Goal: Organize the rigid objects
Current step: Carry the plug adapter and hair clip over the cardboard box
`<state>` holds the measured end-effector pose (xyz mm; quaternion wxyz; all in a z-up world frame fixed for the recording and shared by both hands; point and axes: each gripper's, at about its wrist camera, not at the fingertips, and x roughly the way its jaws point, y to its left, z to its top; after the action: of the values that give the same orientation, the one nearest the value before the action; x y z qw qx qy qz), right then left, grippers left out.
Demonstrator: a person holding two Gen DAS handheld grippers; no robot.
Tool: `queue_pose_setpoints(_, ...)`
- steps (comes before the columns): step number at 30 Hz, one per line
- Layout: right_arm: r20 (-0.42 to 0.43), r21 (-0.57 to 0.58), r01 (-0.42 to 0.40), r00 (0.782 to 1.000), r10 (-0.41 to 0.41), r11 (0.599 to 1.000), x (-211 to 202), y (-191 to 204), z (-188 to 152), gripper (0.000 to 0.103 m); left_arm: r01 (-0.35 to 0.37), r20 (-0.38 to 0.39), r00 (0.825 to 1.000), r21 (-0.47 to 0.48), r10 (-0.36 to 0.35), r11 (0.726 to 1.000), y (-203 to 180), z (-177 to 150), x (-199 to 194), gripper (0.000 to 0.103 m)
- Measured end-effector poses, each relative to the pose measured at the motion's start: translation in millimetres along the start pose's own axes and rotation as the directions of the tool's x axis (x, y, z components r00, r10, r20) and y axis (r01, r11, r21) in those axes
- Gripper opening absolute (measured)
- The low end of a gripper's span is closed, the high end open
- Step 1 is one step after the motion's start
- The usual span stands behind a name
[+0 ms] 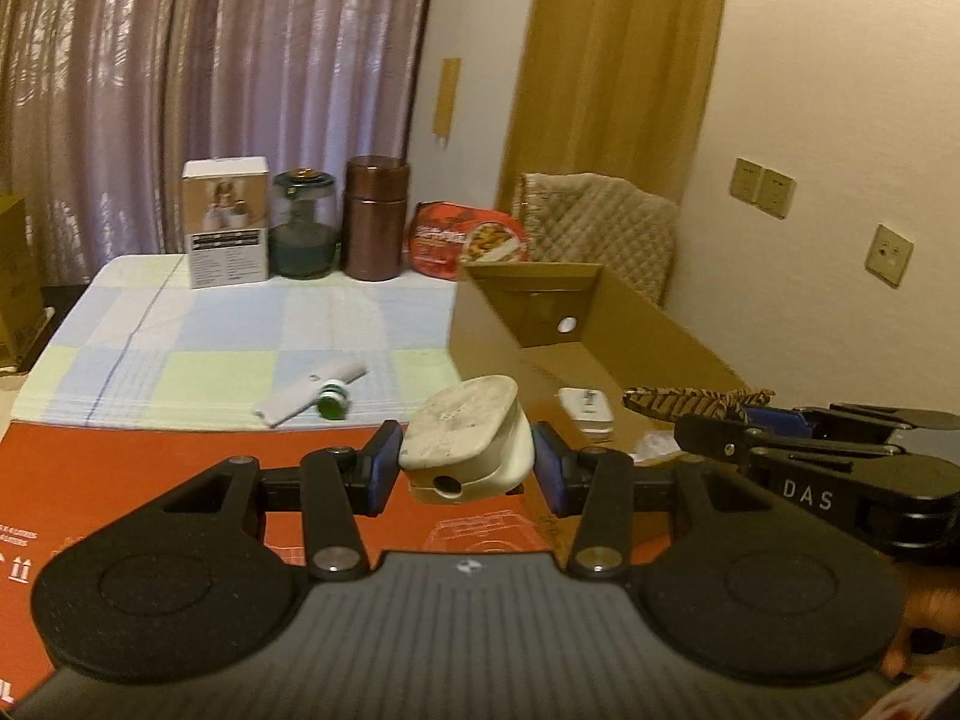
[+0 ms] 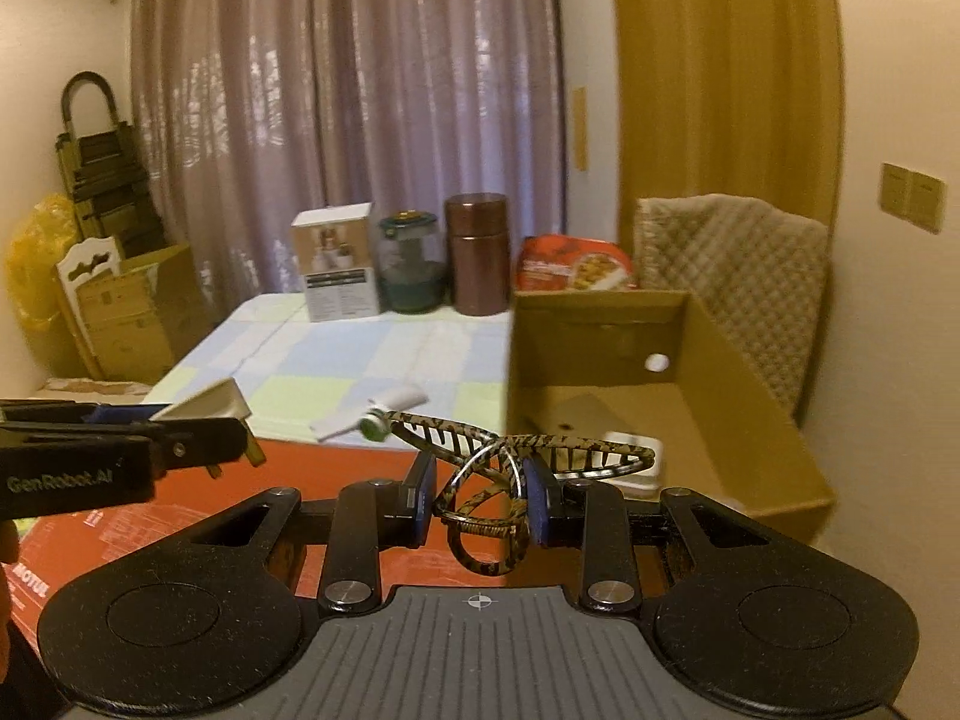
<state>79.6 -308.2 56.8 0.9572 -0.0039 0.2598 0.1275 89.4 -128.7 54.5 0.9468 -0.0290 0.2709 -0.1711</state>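
Left wrist view: my left gripper (image 1: 467, 461) clamps a white plug (image 1: 465, 439) above the red mat (image 1: 150, 468), left of the cardboard box (image 1: 654, 324). Right of it, my right gripper (image 2: 480, 498) pinches a tiger-striped hair clip (image 2: 516, 450) by its handles, near the box's front edge.

A home room: drawn curtains (image 2: 336, 90), checked-cloth table (image 1: 198, 330), quilted chair (image 2: 738, 276), stacked cardboard boxes (image 2: 126, 312)

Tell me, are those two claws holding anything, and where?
Left gripper pinches a white plug by its sides. Right gripper clamps a tiger-striped hair claw at its hinge end.
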Motion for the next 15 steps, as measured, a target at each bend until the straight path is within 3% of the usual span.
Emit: queue_pose_setpoints(15, -0.007, 0.023, 0.083, 0.997, -0.082, 0.996, -24.0, -59.4, 2.4, 0.027, 0.068, -0.008, 0.998, 0.056, -0.068, 0.996, -53.0, 8.9, 11.3, 0.041)
